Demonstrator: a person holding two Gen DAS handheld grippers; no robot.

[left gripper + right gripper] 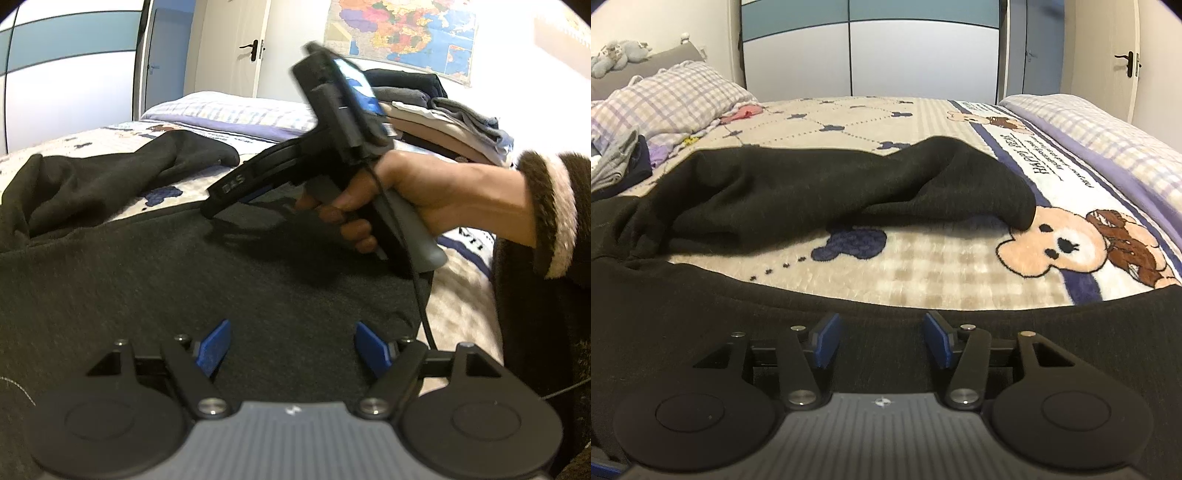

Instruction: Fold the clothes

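A dark grey garment [166, 280] lies spread flat on the bed's cartoon blanket [923, 273]. One sleeve [831, 192] lies crumpled beyond the garment's far edge. My left gripper [293, 341] hovers open just over the garment's body, and its blue pads [216, 347] have nothing between them. In the left wrist view a hand [417, 199] holds my right gripper [208, 212], whose tips are down at the garment's far hem. Seen in its own view, the right gripper [882, 334] stands open above that hem [879, 308], with the pads apart and not pressing on cloth.
A pile of folded clothes [443, 110] sits at the back right of the bed. A checked pillow [665, 99] and loose clothes [620, 158] lie at the left. A wardrobe [868, 48], a door [255, 48] and a wall map [402, 33] stand behind.
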